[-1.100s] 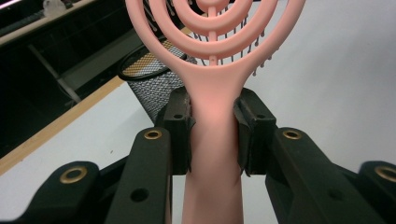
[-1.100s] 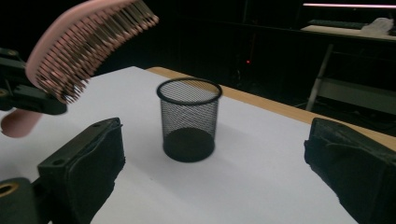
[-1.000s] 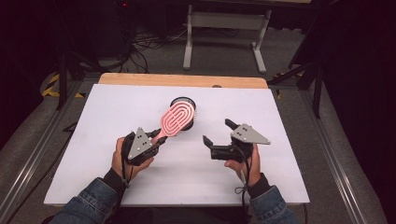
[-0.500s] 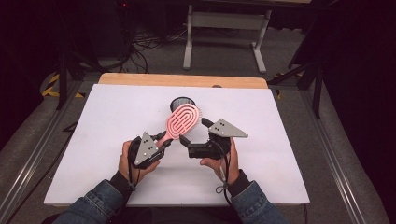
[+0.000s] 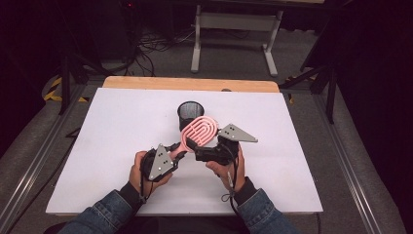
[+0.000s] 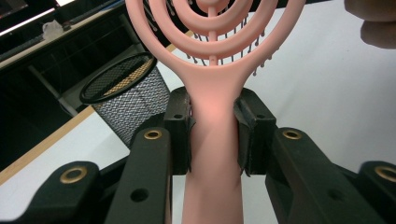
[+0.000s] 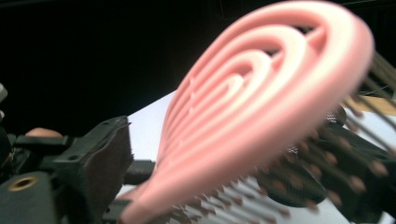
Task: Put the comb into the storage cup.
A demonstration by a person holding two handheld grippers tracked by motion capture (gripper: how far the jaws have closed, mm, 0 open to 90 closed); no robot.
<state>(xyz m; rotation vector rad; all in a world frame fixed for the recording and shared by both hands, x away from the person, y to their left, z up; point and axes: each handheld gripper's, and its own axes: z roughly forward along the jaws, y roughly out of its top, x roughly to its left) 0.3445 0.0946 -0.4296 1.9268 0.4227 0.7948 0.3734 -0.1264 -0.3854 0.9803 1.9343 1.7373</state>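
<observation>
A pink hairbrush [image 5: 199, 130] with a looped, open head is held above the white table [image 5: 97, 146], its head tilted up toward the far side. My left gripper [image 5: 181, 152] is shut on its handle; in the left gripper view both pads squeeze the brush's neck [image 6: 215, 116], my left gripper [image 6: 215, 130] just below the head. My right gripper [image 5: 197, 155] stands open close against the brush from the right. In the right gripper view the brush head [image 7: 261, 102] lies between the spread jaws of my right gripper [image 7: 233, 172], a gap showing beside the left pad [image 7: 109, 163].
A black mesh cup [image 5: 190, 114] stands upright just beyond the brush; the same cup [image 6: 126, 98] sits left of the handle in the left gripper view. A wooden strip [image 5: 190, 84] edges the table's far side. White surface stretches left and right of the hands.
My right gripper has swung left from the table's right half up to the brush. The left gripper has drawn the brush a little nearer and lower.
</observation>
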